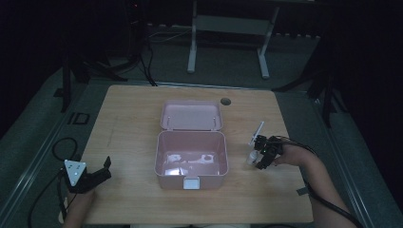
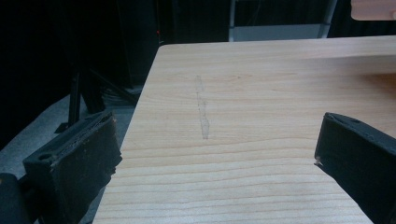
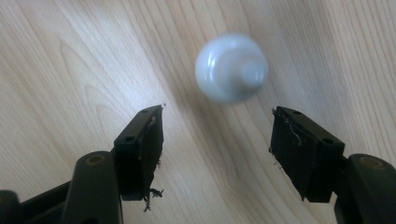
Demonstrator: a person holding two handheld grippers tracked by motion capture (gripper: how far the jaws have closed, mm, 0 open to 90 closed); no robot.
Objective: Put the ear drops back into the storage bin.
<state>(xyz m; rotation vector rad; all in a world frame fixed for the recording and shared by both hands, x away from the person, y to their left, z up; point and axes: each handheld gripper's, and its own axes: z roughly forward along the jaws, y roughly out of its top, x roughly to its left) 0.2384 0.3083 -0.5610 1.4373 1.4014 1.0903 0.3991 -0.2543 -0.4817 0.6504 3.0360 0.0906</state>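
Note:
A small white bottle stands upright on the wooden table, right of an open pink box. In the right gripper view I look down on the bottle's rounded top, which sits just beyond the jaw tips, touching neither. My right gripper points down beside the bottle with its jaws apart and nothing between them. My left gripper rests near the table's front left corner, wide open over bare wood.
The pink box's lid lies folded back toward the far side; pale shapes glint on the box floor. A round cable hole sits near the far edge. Cables trail off the table's left side, and a desk frame stands behind.

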